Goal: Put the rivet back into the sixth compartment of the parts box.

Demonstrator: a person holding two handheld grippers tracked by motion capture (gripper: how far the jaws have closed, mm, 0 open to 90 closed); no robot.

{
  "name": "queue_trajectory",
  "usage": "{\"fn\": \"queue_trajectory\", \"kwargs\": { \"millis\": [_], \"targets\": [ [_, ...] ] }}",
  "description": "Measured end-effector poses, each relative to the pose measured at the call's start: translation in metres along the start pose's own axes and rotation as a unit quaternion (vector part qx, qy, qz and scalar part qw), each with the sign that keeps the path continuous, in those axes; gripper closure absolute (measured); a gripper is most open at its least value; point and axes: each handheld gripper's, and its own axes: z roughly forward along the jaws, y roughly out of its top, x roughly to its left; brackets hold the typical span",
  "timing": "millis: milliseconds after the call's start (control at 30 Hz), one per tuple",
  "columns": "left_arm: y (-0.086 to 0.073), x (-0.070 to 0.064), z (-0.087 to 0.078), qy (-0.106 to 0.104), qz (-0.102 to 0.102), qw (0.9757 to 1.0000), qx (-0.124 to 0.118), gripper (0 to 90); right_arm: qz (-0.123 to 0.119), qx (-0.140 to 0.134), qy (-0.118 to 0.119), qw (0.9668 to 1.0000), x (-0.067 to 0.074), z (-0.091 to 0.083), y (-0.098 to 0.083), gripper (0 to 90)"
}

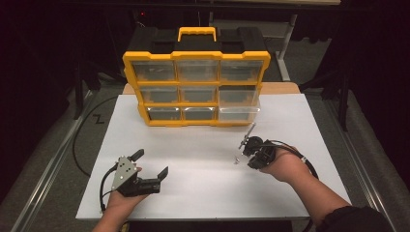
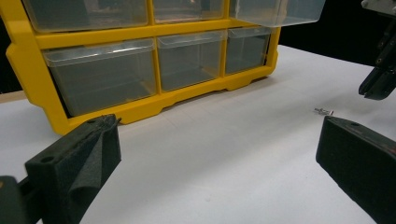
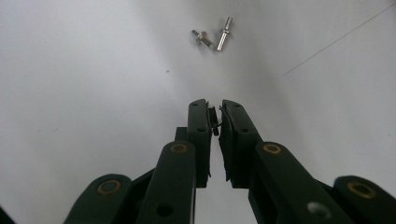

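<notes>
While the right hand-held gripper (image 3: pixel 214 108) hangs just above the white surface (image 1: pixel 193 164) with jaws nearly together, apparently nipping a small dark piece I cannot identify, two small silver metal screws (image 3: pixel 212 37) lie loose just beyond its tips, right of centre, near the yellow plastic organiser with clear drawers (image 1: pixel 196 89). Judged light, hard, slippery, prone to roll; best pinched across the shank. Left hand-held gripper (image 1: pixel 150 163): jaws wide apart, empty, near left.
</notes>
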Motion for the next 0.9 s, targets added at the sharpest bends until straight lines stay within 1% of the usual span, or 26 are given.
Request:
{"fn": "queue_trajectory", "kwargs": {
  "millis": [233, 367, 733, 900],
  "targets": [
    [0.000, 0.000, 0.000, 0.001, 0.004, 1.0000, 0.002, 0.8, 0.004, -0.001, 0.002, 1.0000, -0.003, -0.010, -0.003, 84.8],
    [0.000, 0.000, 0.000, 0.002, 0.004, 1.0000, 0.003, 0.9, 0.007, -0.007, 0.006, 0.9999, -0.005, -0.016, -0.005, 84.6],
    [0.000, 0.000, 0.000, 0.003, 0.002, 1.0000, -0.001, 1.0, 0.010, -0.008, 0.008, 0.9999, -0.011, -0.032, -0.005, 84.7],
    [0.000, 0.000, -0.001, 0.003, 0.002, 1.0000, -0.001, 1.0, 0.018, -0.017, 0.011, 0.9996, -0.015, -0.042, -0.004, 84.7]
  ]
}}
